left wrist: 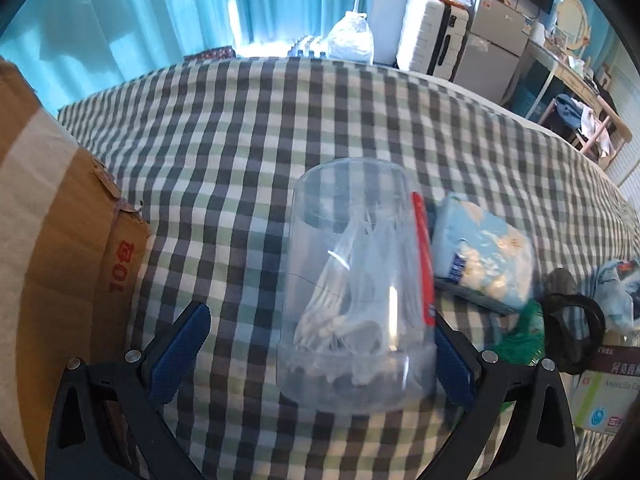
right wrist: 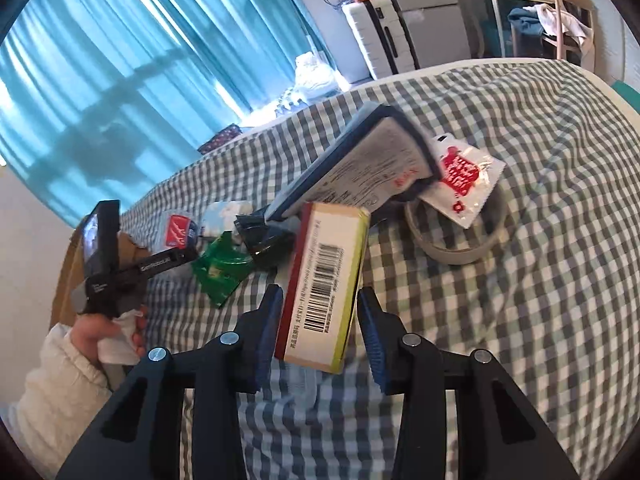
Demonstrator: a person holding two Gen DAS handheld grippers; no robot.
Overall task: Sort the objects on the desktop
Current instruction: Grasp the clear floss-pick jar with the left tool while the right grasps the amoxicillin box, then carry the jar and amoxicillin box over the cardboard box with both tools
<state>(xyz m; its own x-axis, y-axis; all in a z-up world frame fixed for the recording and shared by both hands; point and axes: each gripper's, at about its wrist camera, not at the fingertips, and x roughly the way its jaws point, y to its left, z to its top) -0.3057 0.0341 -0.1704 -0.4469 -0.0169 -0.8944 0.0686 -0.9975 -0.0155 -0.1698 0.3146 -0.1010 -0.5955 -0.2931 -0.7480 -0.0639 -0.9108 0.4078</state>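
Right wrist: box (right wrist: 324, 284) between pads (right wrist: 269, 336) (barcode up)

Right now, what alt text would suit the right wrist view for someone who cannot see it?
Blue-padded tongs straddle a barcoded red-edged box on a checked cloth. Behind it lie a blue-edged leaflet packet, a tape roll and a green wrapper.

- Teal curtains (left wrist: 168, 4) hang behind the checked bed (left wrist: 280, 120).
- A white suitcase (left wrist: 434, 36) stands beyond the bed, a grey cabinet (left wrist: 496, 46) beside it.
- A wooden chair (right wrist: 560, 28) with draped clothes stands beyond the bed's far corner.
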